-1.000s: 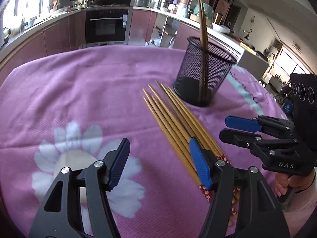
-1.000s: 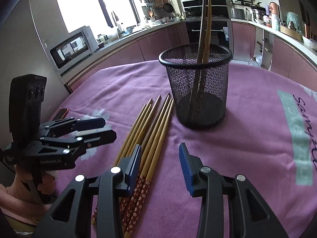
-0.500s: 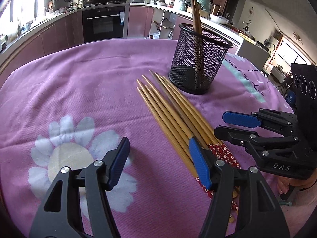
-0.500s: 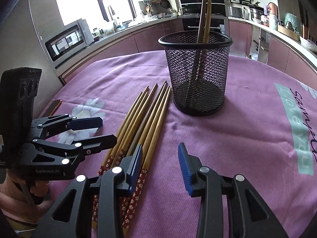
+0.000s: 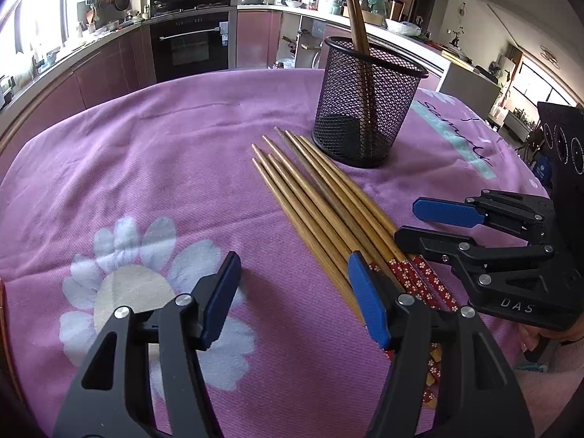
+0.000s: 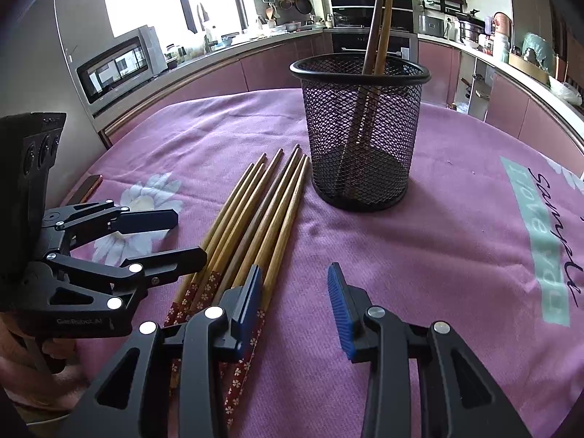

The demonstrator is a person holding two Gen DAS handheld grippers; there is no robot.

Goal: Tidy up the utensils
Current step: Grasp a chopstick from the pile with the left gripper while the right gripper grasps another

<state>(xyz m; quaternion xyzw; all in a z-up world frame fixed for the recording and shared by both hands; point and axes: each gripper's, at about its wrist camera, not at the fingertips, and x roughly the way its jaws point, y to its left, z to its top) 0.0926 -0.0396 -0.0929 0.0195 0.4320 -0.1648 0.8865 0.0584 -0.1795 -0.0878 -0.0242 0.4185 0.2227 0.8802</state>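
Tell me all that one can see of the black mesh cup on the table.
The black mesh cup is a round holder that looks like wire mesh, with a solid rim and a dark solid base. It stands upright on the purple cloth. Two chopsticks lean inside it, their tips rising above the rim. The tips of the loose chopsticks lie beside its base. No tongs touch it.

In the left wrist view, bare purple cloth (image 5: 153, 168) fills the left half of the frame, open to passage. At centre right the chopsticks (image 5: 314, 197) lie in a row, their tips close to the mesh holder (image 5: 365, 109) standing upper right. The right gripper (image 5: 412, 219) crowds the right edge.
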